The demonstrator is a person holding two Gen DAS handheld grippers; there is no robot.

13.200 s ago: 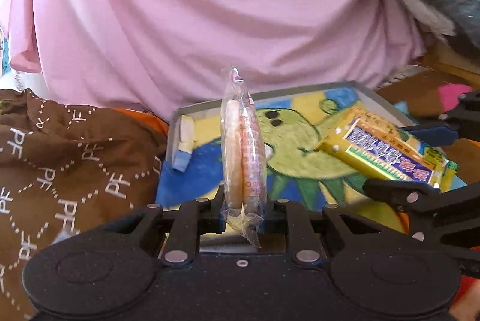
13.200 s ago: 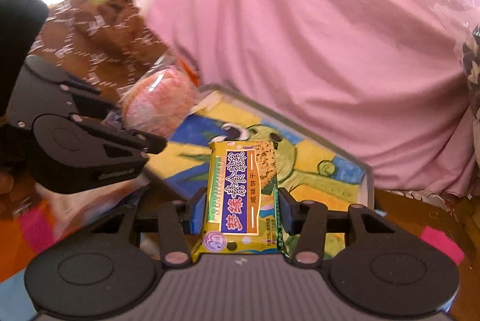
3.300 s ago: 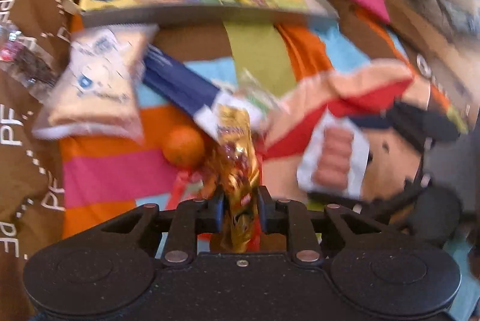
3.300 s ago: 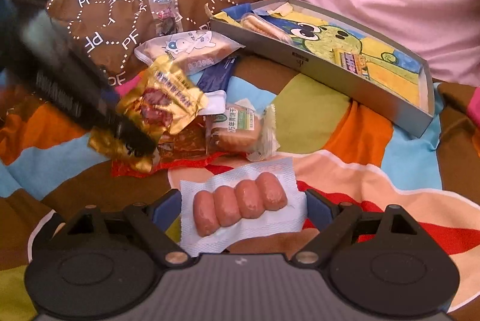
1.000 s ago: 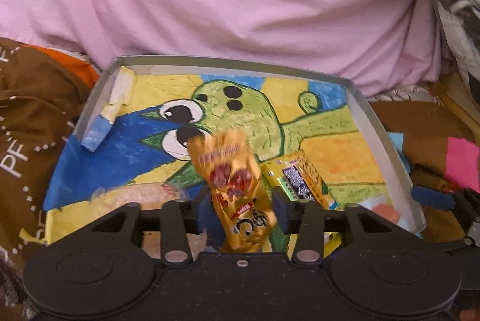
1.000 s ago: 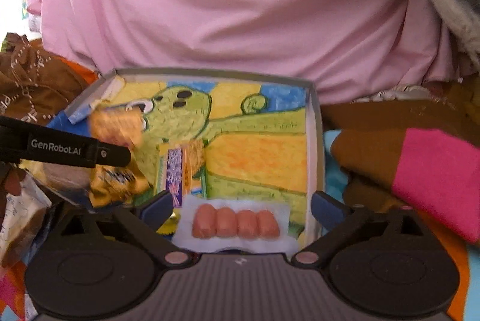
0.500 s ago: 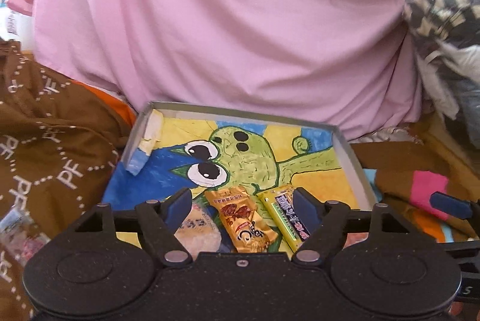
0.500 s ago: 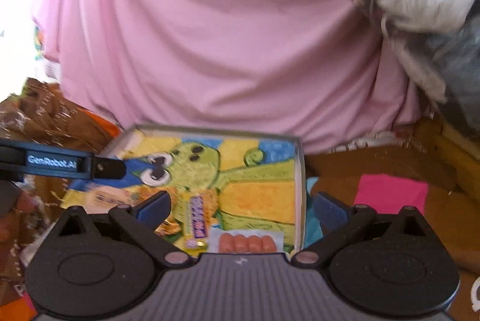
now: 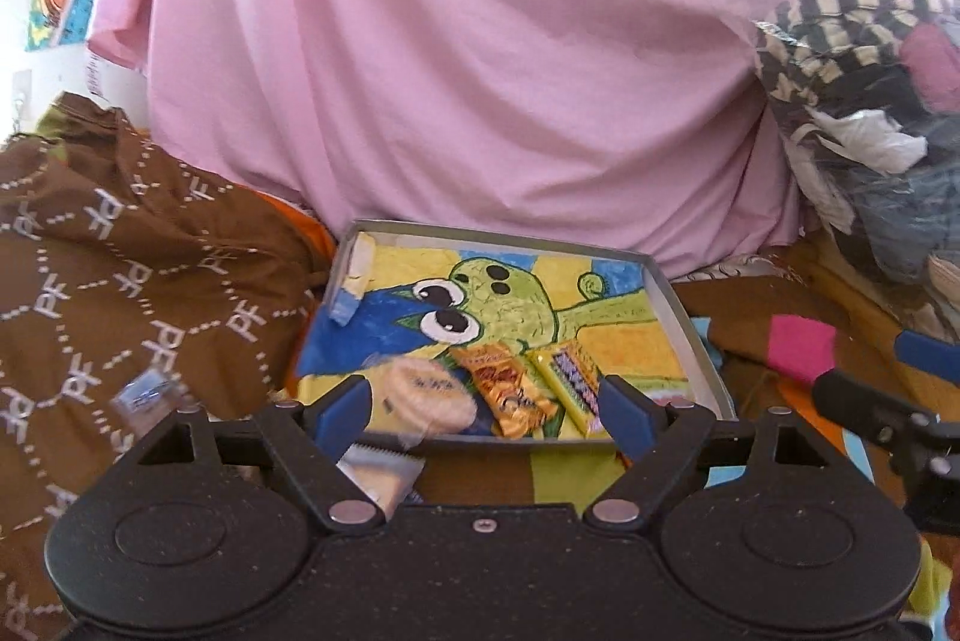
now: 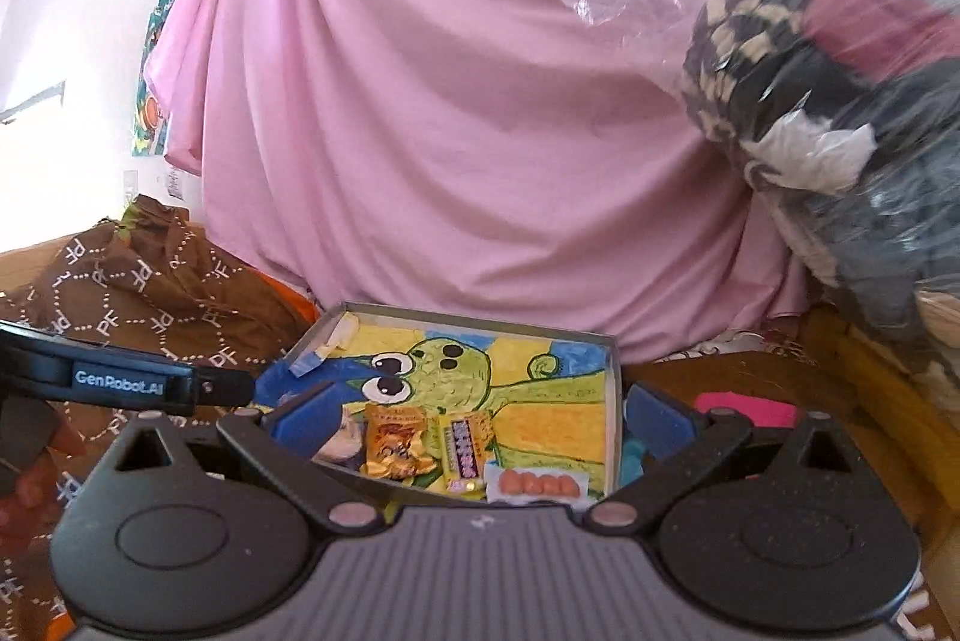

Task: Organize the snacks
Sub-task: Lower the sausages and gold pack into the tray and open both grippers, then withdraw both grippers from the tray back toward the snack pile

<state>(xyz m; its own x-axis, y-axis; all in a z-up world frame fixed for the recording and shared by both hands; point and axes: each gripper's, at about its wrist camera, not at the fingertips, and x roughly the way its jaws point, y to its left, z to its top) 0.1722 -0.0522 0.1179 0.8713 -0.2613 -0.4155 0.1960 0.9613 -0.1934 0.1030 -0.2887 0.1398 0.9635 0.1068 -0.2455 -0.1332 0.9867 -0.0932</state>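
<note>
Glossy foil snack packet (image 9: 503, 389) – matt pink cloth (image 9: 456, 59) behind

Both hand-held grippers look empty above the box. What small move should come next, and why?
Probably swing the left hand-held gripper down toward the clear-wrapped snack in front of the box: both grippers are open and empty, and four snacks already lie inside.

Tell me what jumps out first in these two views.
The tray with its green cartoon creature sits centre, below a big pink sheet. Along its near edge lie a gold packet, a yellow bar and sausages.
</note>
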